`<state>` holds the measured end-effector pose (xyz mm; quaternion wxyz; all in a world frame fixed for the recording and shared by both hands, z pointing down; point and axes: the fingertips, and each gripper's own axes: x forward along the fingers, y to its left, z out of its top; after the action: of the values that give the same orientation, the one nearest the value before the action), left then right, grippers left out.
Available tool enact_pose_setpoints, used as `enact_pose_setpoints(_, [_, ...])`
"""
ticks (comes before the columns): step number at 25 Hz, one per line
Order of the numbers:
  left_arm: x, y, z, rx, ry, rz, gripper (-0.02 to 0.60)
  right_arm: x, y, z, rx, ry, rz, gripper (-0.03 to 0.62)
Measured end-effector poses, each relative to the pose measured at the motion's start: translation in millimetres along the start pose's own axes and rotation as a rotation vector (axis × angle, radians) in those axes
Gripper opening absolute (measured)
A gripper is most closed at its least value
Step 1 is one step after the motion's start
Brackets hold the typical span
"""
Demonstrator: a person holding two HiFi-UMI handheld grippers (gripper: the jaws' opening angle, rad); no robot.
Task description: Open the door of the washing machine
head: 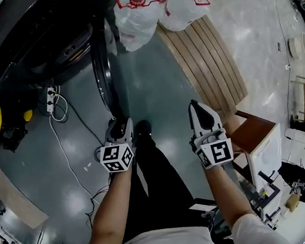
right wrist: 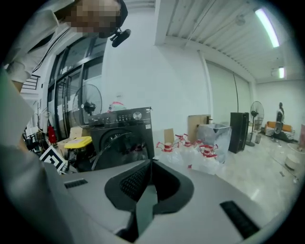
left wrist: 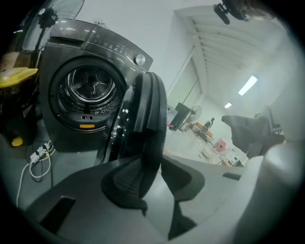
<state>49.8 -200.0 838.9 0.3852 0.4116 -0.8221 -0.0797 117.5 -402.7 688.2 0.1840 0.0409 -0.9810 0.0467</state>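
We find the door (left wrist: 143, 109) of the washing machine (left wrist: 86, 90) already wide open, standing edge-on in the left gripper view, with the steel drum (left wrist: 90, 88) bare to sight at 10 o'clock of it. In the head view the machine fills the upper left, about 11 o'clock from us, and the door juts out from it toward our feet. The left hand-held gripper (head: 120, 128) sits just at the door's near end, at 6 o'clock of it. Its jaws stand partly apart, the door's rim lines up with the gap beyond them, and we see neither pad pressing on it, so we read it as holding nothing. The right hand-held gripper (head: 197, 112) hangs well apart at 3 o'clock of the left one, jaws closed tip to tip on nothing.

We judge the opening itself done and the step in hand to be the let-go. To do it well we would keep the left jaws wide enough to clear the rim on both sides and draw straight back along the line they point, lest a pad catch the rim and drag the door toward shut. At 9 o'clock of the door a power strip (head: 51, 99) lies on the floor (head: 154, 81); at 1 o'clock are white plastic bags (head: 142, 12) beside a slatted wooden platform (head: 205, 60)
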Motion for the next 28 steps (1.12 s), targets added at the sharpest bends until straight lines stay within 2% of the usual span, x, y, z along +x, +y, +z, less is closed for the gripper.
enact_pose_setpoints(7, [28.6,-45.4,-3.8,-0.026,0.009,-0.063,0.121,-34.0,-28.6,-17.0,0.021,0.007,-0.083,0.034])
enact_pose_setpoints(14, [59.7,-87.3,-5.0,-0.037,0.032,-0.079,0.117,-67.3,-49.6,-35.9,0.053,0.01,-0.155,0.034])
enact_pose_setpoints(20, [88.3,-121.8,-2.4,-0.019,0.061,-0.112,0.118,-83.2,-52.7,-38.0,0.017,-0.004,-0.171,0.034])
enact_pose_setpoints(23, [104.1,-138.2,0.6,-0.025,0.079,-0.159,0.12,-89.0,-56.7,-38.6,0.022,-0.008,-0.186,0.034])
enact_pose_setpoints(28, [134.5,-180.2,6.8,-0.028,0.102,-0.314,0.149,-95.8,-61.1,-43.3,0.007,0.005,-0.192,0.034])
